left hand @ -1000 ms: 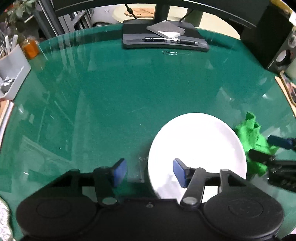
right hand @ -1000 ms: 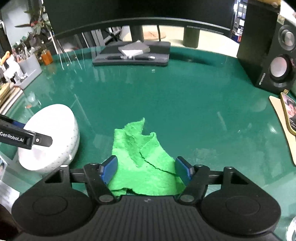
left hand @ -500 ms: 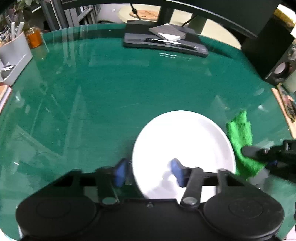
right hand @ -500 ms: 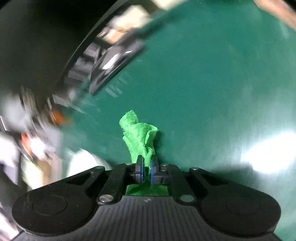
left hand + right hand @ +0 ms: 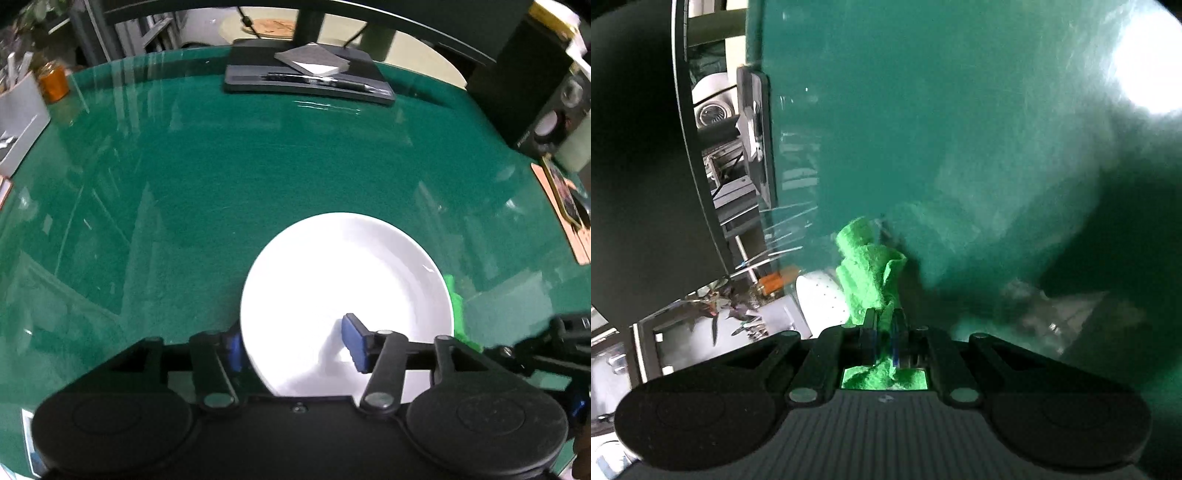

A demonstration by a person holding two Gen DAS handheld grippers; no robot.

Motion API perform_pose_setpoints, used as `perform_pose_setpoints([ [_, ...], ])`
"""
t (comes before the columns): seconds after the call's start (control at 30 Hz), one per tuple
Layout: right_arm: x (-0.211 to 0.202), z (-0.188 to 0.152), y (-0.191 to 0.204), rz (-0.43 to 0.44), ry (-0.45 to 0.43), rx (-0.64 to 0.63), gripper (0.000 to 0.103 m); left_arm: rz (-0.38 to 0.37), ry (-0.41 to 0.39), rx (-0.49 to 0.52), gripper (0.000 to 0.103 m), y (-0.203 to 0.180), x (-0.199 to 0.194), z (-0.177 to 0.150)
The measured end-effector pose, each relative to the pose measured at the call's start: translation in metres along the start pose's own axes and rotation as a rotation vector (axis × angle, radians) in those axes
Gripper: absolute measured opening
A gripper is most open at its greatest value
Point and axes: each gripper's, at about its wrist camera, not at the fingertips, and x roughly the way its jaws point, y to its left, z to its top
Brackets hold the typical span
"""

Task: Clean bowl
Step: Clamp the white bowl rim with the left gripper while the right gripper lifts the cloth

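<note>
On the green glass-topped table (image 5: 229, 177), white shallow bowl (image 5: 343, 280), glossy, plain, no legible writing in view, left gripper (image 5: 295, 343) spread wide astride its near rim, right gripper (image 5: 884, 332) clamped on bunched green cloth (image 5: 868, 269) beside bowl's right edge.

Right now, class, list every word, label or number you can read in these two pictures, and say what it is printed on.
None can be read.
Speaker: small white mark on its front, too small and blurred to read.
Flat card at the table's right edge: printed picture, no readable lettering.
</note>
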Motion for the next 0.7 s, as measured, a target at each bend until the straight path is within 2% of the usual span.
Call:
perform_pose_setpoints([
  [0.23,0.006,0.013,0.016,0.0,-0.047,-0.043,0.007,-0.016,-0.006,0.024,0.05,0.002,0.0,-0.002],
  [0.4,0.002,0.005,0.008,-0.057,-0.012,-0.054,0.008,-0.023,0.008,0.019,0.048,0.004,0.0,0.0],
  [0.47,0.005,0.003,0.008,-0.066,-0.01,-0.059,0.008,-0.031,0.016,0.009,0.042,0.006,-0.002,0.0],
  [0.57,0.008,0.009,0.017,-0.082,-0.054,-0.084,0.008,-0.039,0.025,0.004,0.038,0.009,-0.004,-0.002],
  [0.7,0.015,0.02,0.027,-0.068,-0.086,-0.112,0.008,-0.057,0.045,-0.003,0.033,0.011,-0.004,-0.002],
])
